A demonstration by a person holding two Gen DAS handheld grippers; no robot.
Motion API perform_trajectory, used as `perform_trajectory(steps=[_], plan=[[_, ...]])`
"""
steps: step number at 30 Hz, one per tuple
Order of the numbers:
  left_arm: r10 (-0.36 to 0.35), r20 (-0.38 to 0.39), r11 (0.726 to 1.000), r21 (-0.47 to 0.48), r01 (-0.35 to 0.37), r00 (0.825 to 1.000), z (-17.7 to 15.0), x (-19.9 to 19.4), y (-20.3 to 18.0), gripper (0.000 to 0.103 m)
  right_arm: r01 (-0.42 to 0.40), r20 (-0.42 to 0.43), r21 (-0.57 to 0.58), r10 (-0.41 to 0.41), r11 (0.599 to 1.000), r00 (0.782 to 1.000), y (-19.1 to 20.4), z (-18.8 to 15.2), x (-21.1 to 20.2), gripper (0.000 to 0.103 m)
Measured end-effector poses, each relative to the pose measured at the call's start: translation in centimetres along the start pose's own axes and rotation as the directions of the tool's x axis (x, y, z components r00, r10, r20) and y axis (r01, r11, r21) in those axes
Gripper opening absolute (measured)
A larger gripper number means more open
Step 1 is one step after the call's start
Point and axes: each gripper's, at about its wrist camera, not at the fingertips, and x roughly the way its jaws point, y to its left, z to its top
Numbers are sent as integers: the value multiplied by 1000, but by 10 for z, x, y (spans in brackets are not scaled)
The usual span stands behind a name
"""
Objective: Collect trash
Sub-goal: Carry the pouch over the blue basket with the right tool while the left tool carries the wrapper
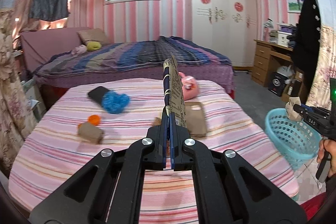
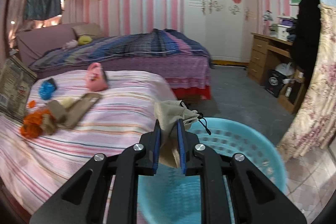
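Basket: the blue basket (image 2: 241,140) stands on the floor just beside the striped bed (image 1: 147,182), open mouth up.
Right gripper: the right gripper (image 2: 169,140) is clamped nearly closed on a crumpled beige wad (image 2: 168,112), held right above the basket's near rim.
Left gripper: the left gripper (image 1: 168,125) is pinched tight on a flat printed packet (image 1: 175,87), above the bed and well away from the basket.
Step in hand: likely dropping the wad. It would go best carried further over the basket's middle before the jaws part (its dangling black cord could snag the rim).
Packet axis: long axis near upright, free end pointing up and away from the basket's side.
Left behind: a brown box (image 1: 90,132) and orange bits (image 1: 94,119) lie on the bed, far from the basket.
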Motion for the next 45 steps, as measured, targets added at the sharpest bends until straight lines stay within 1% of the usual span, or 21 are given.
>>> perform_trajectory(steps=[2, 6, 12, 13, 18, 19, 21, 22, 24, 28, 33, 34, 37, 40, 41, 43, 45], plan=[[-29, -9, 1000, 7, 29, 1000, 0, 5, -14, 0, 26, -3, 12, -26, 1000, 1000, -14, -2, 1, 16], [-88, -24, 996, 25, 89, 996, 2, 19, -42, 0, 48, -9, 43, -47, 998, 999, -39, -8, 1, 16], [-182, -43, 981, 54, 184, 982, 4, 39, -101, 0, 63, -40, 96, -60, 993, 997, -71, -14, 8, 16], [-204, -53, 976, 63, 208, 977, 3, 45, -116, 0, 66, -44, 104, -62, 992, 997, -75, -15, 10, 16], [-274, -96, 957, 75, 281, 957, -4, 65, -166, 0, 94, -63, 145, -86, 985, 994, -94, -21, 15, 16], [-280, -102, 955, 74, 288, 954, -5, 68, -172, 0, 101, -63, 151, -92, 983, 994, -95, -21, 15, 16], [-307, -118, 947, 59, 316, 944, -7, 76, -185, 0, 118, -57, 159, -110, 980, 992, -98, -24, 12, 16], [-328, -126, 940, 50, 336, 936, -8, 79, -195, 0, 119, -55, 163, -112, 979, 992, -99, -25, 12, 16], [-348, -126, 933, 55, 357, 929, -9, 80, -209, 0, 123, -56, 176, -114, 977, 992, -105, -27, 13, 16], [-372, -144, 921, 70, 384, 917, -11, 81, -230, 0, 137, -68, 196, -126, 971, 990, -113, -31, 14, 16], [-385, -138, 917, 57, 395, 913, -10, 75, -234, 0, 150, -63, 217, -139, 965, 988, -121, -35, 10, 16], [-396, -126, 913, 52, 405, 909, -7, 69, -233, 0, 151, -63, 219, -141, 964, 988, -121, -36, 9, 16], [-410, -90, 906, 70, 417, 907, -1, 56, -231, 0, 154, -59, 224, -144, 962, 988, -122, -36, 8, 16], [-419, -76, 902, 79, 424, 905, 0, 50, -232, 0, 158, -53, 225, -150, 961, 987, -121, -36, 5, 16], [-414, -79, 904, 83, 420, 907, -2, 51, -233, 0, 160, -49, 224, -153, 961, 987, -120, -36, 3, 16], [-399, -113, 909, 81, 409, 910, -8, 63, -237, 0, 162, -45, 221, -155, 962, 987, -119, -36, 2, 16], [-397, -157, 909, 71, 411, 904, -18, 78, -242, 0, 163, -48, 220, -157, 962, 986, -119, -37, 2, 16]])
